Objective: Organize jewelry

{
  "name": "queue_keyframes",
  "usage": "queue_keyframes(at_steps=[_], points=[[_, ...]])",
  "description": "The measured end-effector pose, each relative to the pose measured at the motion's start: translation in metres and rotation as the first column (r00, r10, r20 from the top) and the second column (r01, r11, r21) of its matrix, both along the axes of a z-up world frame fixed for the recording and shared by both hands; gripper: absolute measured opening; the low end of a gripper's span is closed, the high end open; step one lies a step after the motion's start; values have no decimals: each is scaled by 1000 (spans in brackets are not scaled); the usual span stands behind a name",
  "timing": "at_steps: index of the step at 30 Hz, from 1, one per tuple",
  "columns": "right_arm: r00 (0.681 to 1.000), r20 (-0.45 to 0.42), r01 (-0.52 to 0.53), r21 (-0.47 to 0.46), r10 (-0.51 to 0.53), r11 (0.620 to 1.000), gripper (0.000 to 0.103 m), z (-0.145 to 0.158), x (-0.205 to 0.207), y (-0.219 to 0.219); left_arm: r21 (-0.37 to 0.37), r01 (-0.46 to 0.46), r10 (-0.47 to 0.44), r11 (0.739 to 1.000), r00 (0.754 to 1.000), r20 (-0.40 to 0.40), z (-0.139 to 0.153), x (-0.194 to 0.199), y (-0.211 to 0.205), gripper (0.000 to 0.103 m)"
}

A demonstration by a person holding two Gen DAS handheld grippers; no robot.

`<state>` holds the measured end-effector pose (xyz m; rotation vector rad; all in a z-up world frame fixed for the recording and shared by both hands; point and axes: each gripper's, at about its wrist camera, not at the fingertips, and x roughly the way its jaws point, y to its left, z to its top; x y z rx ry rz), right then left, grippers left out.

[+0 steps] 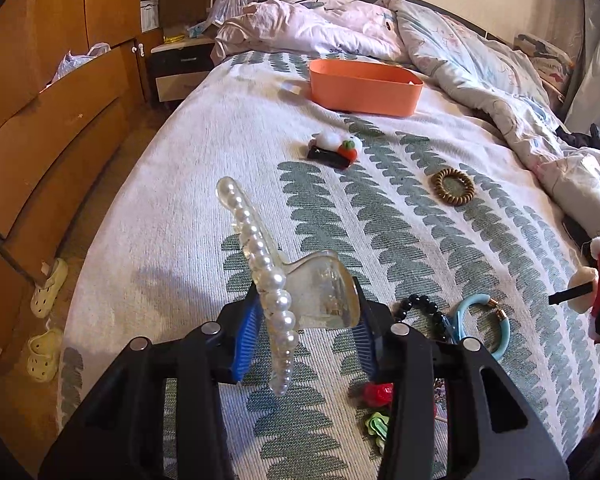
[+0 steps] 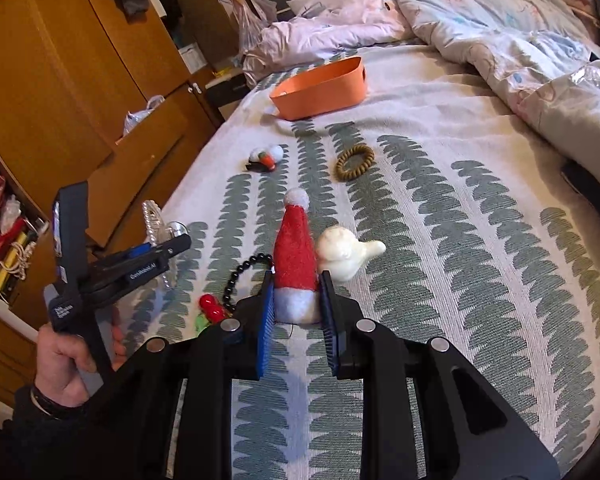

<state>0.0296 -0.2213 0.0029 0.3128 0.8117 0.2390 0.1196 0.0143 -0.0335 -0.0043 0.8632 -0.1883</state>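
My left gripper (image 1: 306, 320) is shut on a clear claw clip lined with pearls (image 1: 268, 272), held up above the bedspread. In the right wrist view, my right gripper (image 2: 296, 300) is shut on a red Santa-hat clip (image 2: 296, 256) with a cream figure (image 2: 340, 258) attached, lifted off the bed. An orange bin (image 1: 364, 86) (image 2: 320, 88) stands far ahead near the duvet. On the bedspread lie a snowman clip (image 1: 334, 148), a brown spiral hair tie (image 1: 453, 187), a black bead bracelet (image 1: 418, 308), a blue bracelet (image 1: 480, 320) and small red (image 1: 378, 394) and green (image 1: 376, 426) pieces.
A rumpled duvet (image 1: 480, 64) covers the far right of the bed. Wooden wardrobe drawers (image 1: 52, 140) run along the left, with pale slippers (image 1: 48, 288) on the floor beside the bed. A person's hand (image 2: 72, 356) holds the left gripper's handle.
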Motion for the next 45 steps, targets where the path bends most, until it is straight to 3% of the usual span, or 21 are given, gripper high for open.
queue_keyframes(at_steps=[7,21,28,30,33,36,38,45], points=[[1000,0,-7,58,7,998,22,5,-2,-8,-3,1,-1,1000,1000,7,3,-2,1,42],[1000,14,-18,35,17,999,22,14,-9,-3,-26,17,-16,1000,1000,24,14,-9,5,42],[1000,12,-28,70,28,997,22,18,-19,-3,-24,17,-17,1000,1000,21,16,-12,8,42],[1000,15,-10,38,9,999,22,20,-22,-1,-24,16,-15,1000,1000,27,18,-13,9,42],[998,-2,-56,97,56,994,22,17,-23,5,-31,19,-18,999,999,33,21,-15,11,42],[1000,3,-19,16,19,1000,22,19,-25,13,-30,19,-18,999,999,38,22,-17,12,42],[999,-7,-38,70,39,997,22,18,-25,11,-33,18,-17,999,999,36,22,-17,12,42],[999,24,-28,42,27,999,22,30,-19,13,-38,25,-23,999,999,43,26,-19,11,42]])
